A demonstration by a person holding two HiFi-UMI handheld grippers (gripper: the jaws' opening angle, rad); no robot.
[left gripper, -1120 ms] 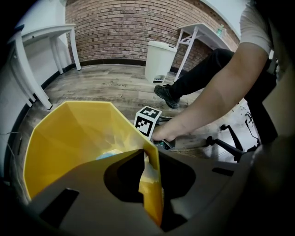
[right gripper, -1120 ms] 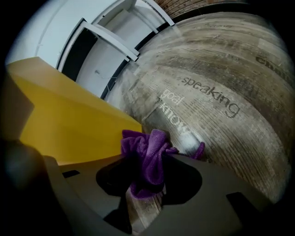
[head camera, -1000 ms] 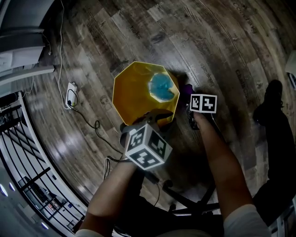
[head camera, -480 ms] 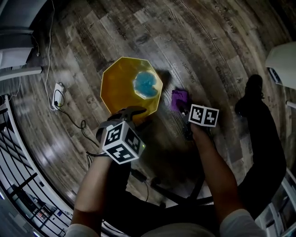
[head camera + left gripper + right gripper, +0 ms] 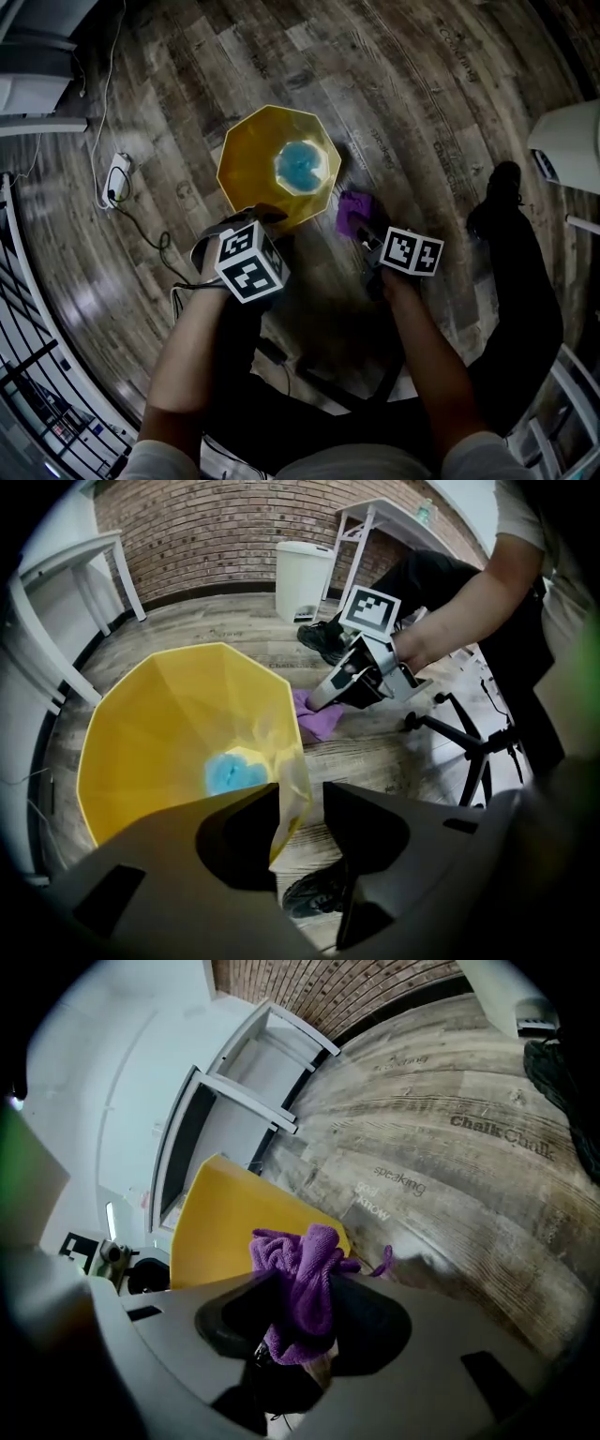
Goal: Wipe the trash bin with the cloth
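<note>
Trash bin (image 5: 246,164) rim between just-parted jaws of left tool (image 5: 302,801); purple cloth (image 5: 295,1251) clenched in right tool (image 5: 302,1309)

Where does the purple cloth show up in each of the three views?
Head view: purple cloth just right of centre, beside the yellow bin.
Left gripper view: cloth at centre, right of the bin's rim.
Right gripper view: cloth low centre, pinched in the right gripper.
Shared landmark: the yellow bin.
</note>
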